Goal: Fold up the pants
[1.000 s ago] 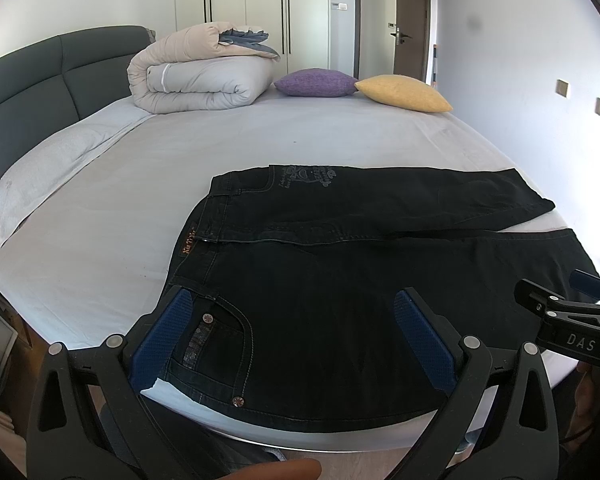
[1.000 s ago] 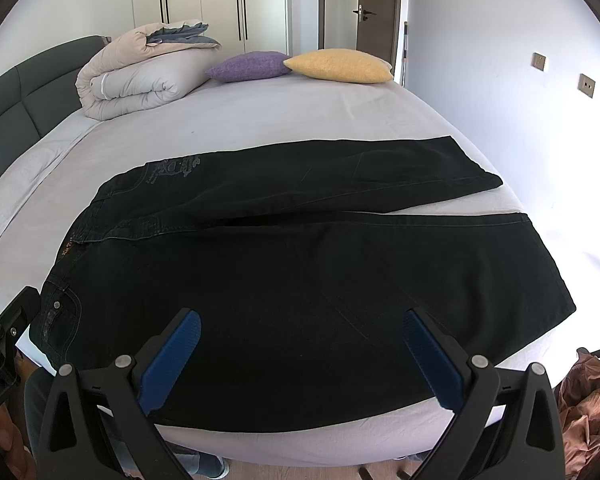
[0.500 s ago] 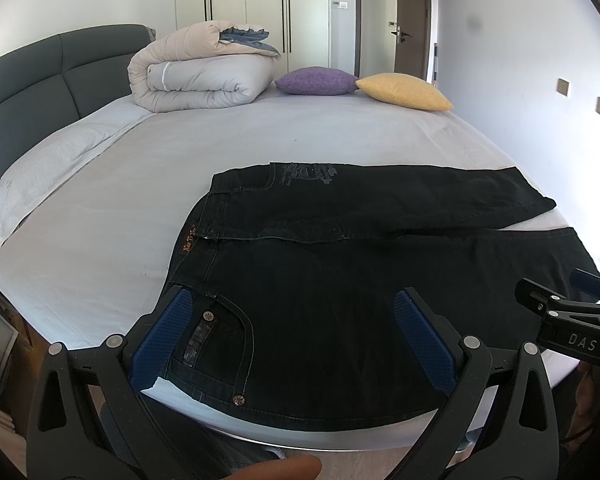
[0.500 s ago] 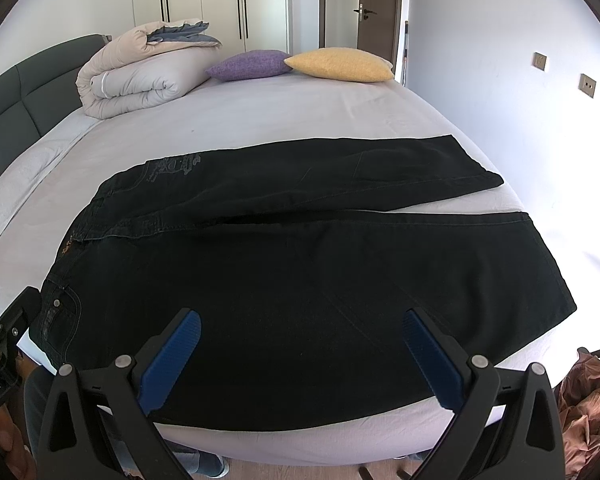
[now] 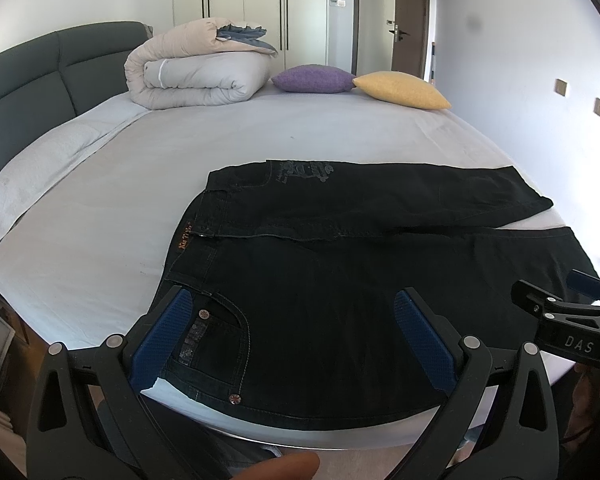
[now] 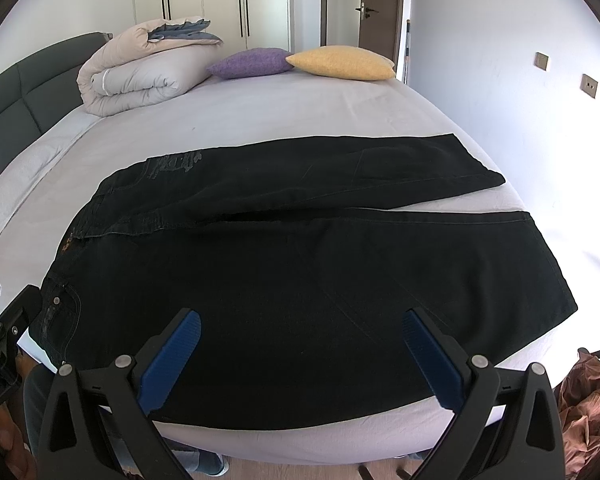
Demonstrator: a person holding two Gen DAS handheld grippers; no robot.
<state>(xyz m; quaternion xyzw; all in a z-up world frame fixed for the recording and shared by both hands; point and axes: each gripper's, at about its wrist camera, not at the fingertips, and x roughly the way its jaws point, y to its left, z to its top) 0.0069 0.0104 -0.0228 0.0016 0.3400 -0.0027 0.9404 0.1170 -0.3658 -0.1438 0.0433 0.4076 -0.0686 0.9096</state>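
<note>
Left wrist: pants (image 5: 360, 276) flat on bed (image 5: 260, 136); both grippers' jaws spread wide, empty.

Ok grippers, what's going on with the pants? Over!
Left gripper and right gripper open, holding nothing. Black pants flat on bed, legs apart, unfolded. Nothing on them.

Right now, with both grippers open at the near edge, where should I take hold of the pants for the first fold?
Probably the near edge of the pants: left gripper at the waistband corner by the pocket, right gripper further along the near leg. Come in low from the bed's near side; that edge lies flat, nearest the grippers.
</note>
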